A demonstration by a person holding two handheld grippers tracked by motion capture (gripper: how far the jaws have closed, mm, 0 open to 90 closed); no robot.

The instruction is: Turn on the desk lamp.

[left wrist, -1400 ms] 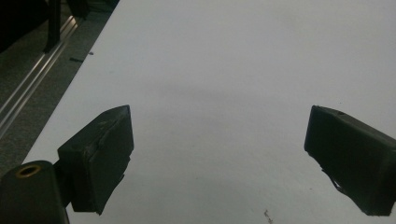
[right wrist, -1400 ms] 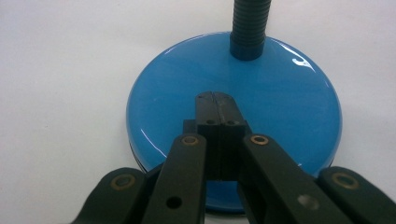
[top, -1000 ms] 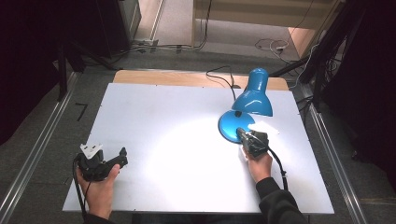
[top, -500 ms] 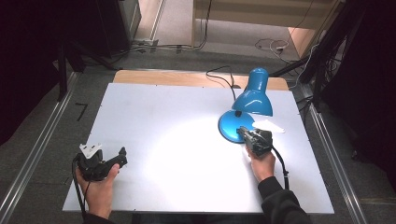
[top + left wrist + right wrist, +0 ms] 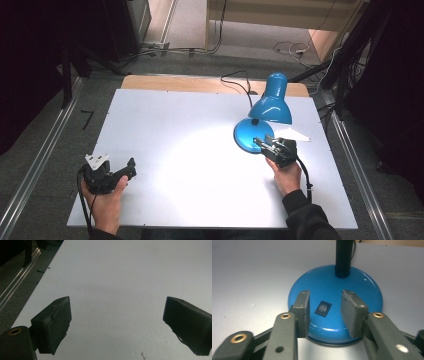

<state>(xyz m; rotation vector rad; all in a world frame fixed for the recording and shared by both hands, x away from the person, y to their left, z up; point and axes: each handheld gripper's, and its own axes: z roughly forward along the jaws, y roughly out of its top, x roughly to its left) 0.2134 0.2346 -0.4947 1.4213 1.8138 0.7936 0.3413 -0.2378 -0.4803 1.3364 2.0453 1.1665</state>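
White bench is lit up by the blue lamp at its far right. Right gripper hovers over the lamp base, jaws partly open either side of the black switch. Left gripper rests near-left, jaws wide open, holding nothing.

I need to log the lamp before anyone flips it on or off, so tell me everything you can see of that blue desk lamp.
The blue desk lamp looks like glossy painted metal: a round domed base, a black ribbed neck and a cone shade tipped toward the table's middle, where a bright pool of light lies. A black rocker switch sits in the base. It stands upright at the table's far right. The right gripper, jaws apart, straddles the switch over the base's near edge.
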